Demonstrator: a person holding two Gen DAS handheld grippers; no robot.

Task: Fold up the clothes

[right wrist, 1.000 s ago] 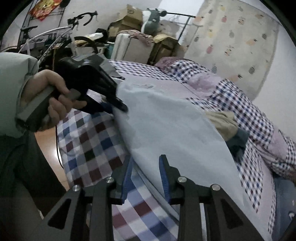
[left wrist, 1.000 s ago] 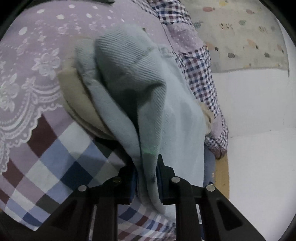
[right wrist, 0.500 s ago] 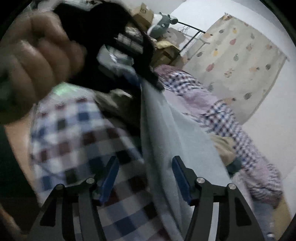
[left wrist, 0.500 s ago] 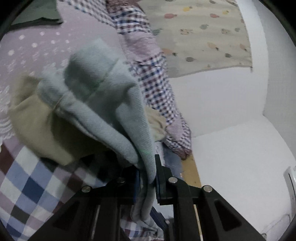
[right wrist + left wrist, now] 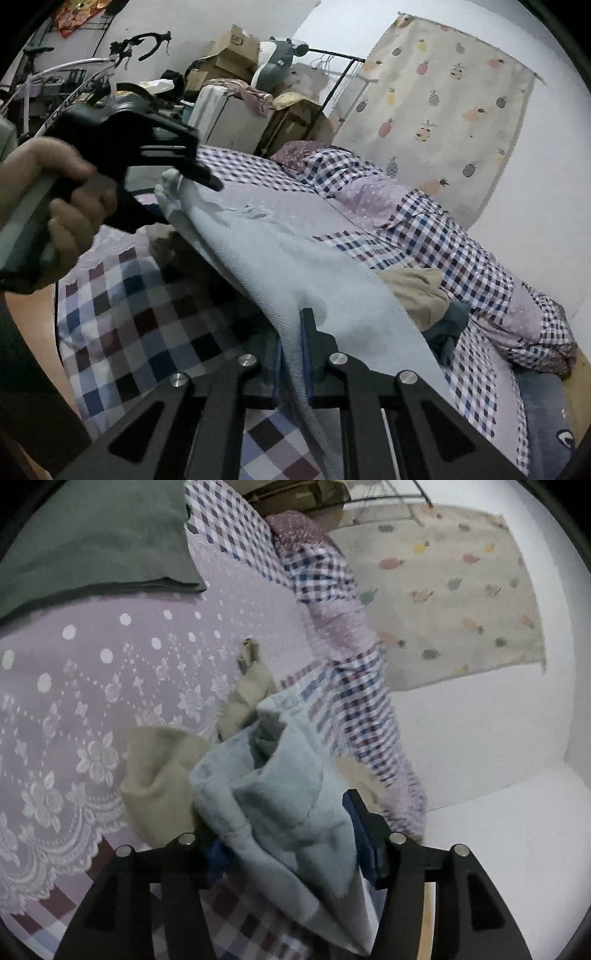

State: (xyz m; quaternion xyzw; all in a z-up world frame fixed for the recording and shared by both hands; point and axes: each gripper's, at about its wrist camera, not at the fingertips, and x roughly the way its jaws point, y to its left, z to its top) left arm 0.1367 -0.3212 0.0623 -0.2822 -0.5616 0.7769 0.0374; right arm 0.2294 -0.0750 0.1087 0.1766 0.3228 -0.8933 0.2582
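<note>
Two grippers: right gripper [image 5: 293, 354] pinching blue garment [image 5: 295, 258], left gripper [image 5: 286, 834] spread.

The only lettering is a round mark on a cardboard box [image 5: 236, 42] that seems to read "SF"; nothing else is legible.

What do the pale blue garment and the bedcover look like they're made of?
Pale blue garment: a soft woven fabric, likely cotton; fine diagonal ribs show and it drapes in loose folds. Matte. Bedcover: thin printed cloth, probably cotton or a blend; flat white dots and lace-like flowers on lilac, checked panels beside. Matte.
</note>
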